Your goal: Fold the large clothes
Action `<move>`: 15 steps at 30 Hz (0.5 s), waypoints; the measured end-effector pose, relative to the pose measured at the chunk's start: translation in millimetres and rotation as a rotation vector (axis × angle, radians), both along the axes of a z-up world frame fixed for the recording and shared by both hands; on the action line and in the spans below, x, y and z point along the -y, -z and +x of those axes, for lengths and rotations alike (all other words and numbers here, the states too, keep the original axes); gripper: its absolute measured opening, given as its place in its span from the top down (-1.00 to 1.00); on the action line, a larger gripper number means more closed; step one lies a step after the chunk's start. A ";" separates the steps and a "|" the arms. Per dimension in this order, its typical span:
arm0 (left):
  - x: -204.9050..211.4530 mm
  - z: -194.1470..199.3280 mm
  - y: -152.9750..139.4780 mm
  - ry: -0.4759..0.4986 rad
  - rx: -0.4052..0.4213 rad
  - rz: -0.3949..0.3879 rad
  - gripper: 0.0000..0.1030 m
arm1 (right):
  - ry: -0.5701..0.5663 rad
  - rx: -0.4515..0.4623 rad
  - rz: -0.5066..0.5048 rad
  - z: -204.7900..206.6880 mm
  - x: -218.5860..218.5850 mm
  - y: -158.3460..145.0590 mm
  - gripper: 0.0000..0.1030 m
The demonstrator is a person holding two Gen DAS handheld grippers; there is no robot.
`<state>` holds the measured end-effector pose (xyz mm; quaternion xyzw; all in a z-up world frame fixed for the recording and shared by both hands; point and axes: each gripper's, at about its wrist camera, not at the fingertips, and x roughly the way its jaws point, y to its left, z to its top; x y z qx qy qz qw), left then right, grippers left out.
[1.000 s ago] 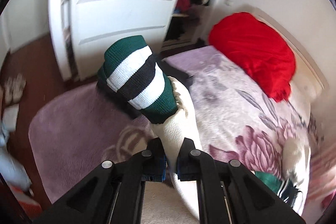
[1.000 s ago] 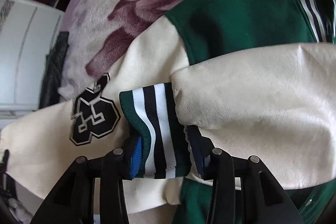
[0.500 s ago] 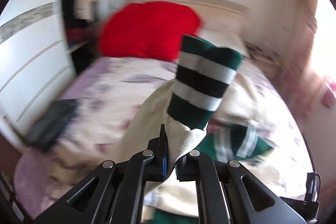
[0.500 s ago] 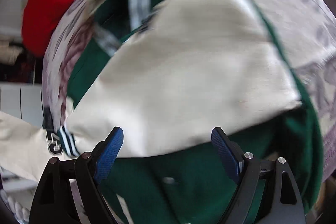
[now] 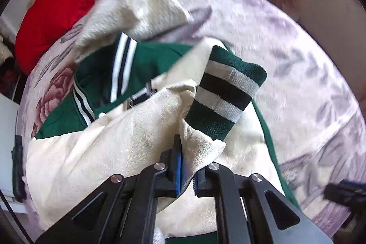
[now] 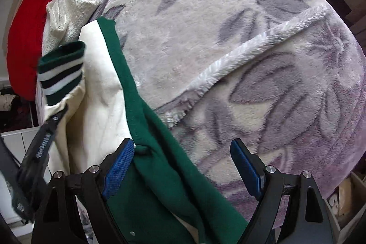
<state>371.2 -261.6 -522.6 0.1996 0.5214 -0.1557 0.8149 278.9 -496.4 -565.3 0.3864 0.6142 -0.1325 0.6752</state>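
Observation:
A green varsity jacket (image 5: 96, 93) with cream leather sleeves lies on the bed. My left gripper (image 5: 186, 173) is shut on one cream sleeve (image 5: 201, 148) just below its green, white and black striped cuff (image 5: 224, 97), held over the jacket's body. The other cream sleeve (image 5: 103, 152) lies folded across the jacket. In the right wrist view my right gripper (image 6: 183, 166) is open and empty, over the jacket's green edge (image 6: 160, 152). The left gripper (image 6: 43, 141) with the cuff (image 6: 61, 70) shows at the left there.
The bed carries a fluffy floral blanket (image 6: 228, 38) with a folded-over edge (image 6: 240, 54). A red pillow (image 5: 57, 13) and a cream towel (image 5: 128, 6) lie near the headboard. White furniture (image 5: 6, 120) stands at the left; my right gripper (image 5: 343, 193) shows at the right edge.
My left gripper has carried the cream sleeve from off the bed's side over the jacket's body. My right gripper has let go of the striped cuff, opened and drawn back to the jacket's edge.

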 end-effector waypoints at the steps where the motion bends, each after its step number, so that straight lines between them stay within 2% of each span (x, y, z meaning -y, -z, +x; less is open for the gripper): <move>1: -1.8 -2.0 0.7 -0.004 -0.002 0.006 0.82 | -0.007 0.000 0.011 -3.4 9.0 0.5 -0.70; 2: -7.7 -3.4 -2.4 -0.012 -0.013 -0.009 0.73 | -0.012 0.005 0.020 -5.0 14.5 0.4 -0.70; 4: -15.0 -11.4 -5.9 -0.046 -0.041 -0.048 0.42 | -0.019 0.030 0.046 -7.1 24.3 -0.5 -0.71; 5: -21.9 -16.2 -12.7 -0.069 -0.058 -0.073 0.00 | -0.035 0.041 0.070 -7.6 29.5 0.7 -0.75; 6: -37.1 -20.1 -20.1 -0.109 -0.083 -0.106 -0.54 | -0.051 0.043 0.093 -8.1 28.8 2.6 -0.78; 7: -49.0 -24.6 -25.7 -0.144 -0.100 -0.137 -0.74 | -0.074 0.043 0.117 -7.2 30.7 7.0 -0.79; 8: -64.1 -27.8 -30.2 -0.179 -0.114 -0.177 -0.82 | -0.106 0.039 0.137 -6.0 29.8 13.0 -0.79; 9: -84.6 -35.7 -37.6 -0.225 -0.127 -0.209 -0.82 | -0.150 0.028 0.161 -8.1 26.9 19.8 -0.80; 11: -114.9 -53.5 -47.7 -0.292 -0.135 -0.224 -0.82 | -0.222 -0.020 0.238 -8.0 16.6 39.8 -0.80; 15: -193.3 -98.6 -61.2 -0.469 -0.150 -0.194 -0.82 | -0.280 -0.093 0.394 -31.2 -3.0 64.4 -0.80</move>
